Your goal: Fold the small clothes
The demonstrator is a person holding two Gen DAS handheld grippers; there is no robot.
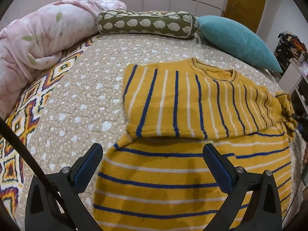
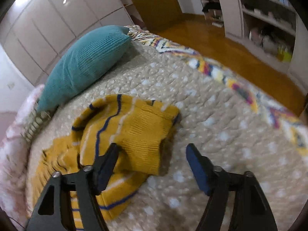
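Between the right hand-held gripper's (image 2: 152,148) open jaws lies the sweater's cuff (image 2: 142,134).

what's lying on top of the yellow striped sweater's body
One sleeve is folded across the sweater, covering its chest. The other cuff lies bunched at the side. Whatever the sweater itself hides of the quilt cannot be seen.

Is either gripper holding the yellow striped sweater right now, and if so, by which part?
Neither. The left gripper hovers open over the sweater. The right gripper is open at the sleeve cuff, which lies between its jaws, not pinched.
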